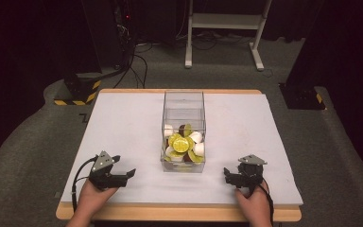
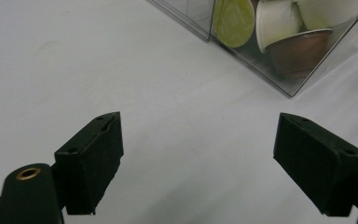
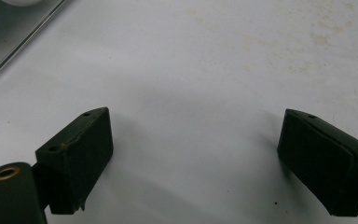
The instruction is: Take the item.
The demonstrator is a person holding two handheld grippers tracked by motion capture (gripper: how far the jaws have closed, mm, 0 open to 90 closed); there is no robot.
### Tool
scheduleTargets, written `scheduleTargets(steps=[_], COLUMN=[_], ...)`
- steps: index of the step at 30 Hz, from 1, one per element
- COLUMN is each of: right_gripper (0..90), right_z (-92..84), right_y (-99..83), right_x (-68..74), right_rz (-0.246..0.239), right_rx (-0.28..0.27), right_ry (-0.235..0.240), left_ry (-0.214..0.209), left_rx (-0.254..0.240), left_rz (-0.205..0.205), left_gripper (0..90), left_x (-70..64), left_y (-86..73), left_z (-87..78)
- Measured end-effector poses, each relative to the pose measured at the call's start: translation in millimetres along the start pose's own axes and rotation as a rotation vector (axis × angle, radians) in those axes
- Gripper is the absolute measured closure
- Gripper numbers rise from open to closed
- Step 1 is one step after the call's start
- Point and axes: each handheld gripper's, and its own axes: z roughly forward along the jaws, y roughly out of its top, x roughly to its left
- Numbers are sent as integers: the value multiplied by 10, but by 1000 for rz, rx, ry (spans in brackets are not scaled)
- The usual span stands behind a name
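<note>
In the high view, a clear box (image 1: 183, 132) of coffee capsules (image 1: 184, 144) is seen mid-table, between the left gripper (image 1: 131, 173) and right gripper (image 1: 227, 176) near the front edge. In the left gripper view, its jaws are spread, nothing between them, box corner ahead. In the right gripper view, jaws are spread over bare white table (image 3: 205, 70).
</note>
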Motion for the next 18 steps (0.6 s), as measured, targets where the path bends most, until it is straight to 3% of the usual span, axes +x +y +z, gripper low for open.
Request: scheduleTargets(steps=[10,18], right_gripper=[103,103], right_z=[0,0], right_y=[0,0], right_x=[0,-1], right_rz=[-1,-1], right_rx=[0,0], right_ry=[0,1], left_ry=[-56,-89], left_rx=[-34,-30], left_rz=[-20,3], left_gripper=[156,158], left_x=[-150,-277], left_y=[77,120], left_z=[-11,4])
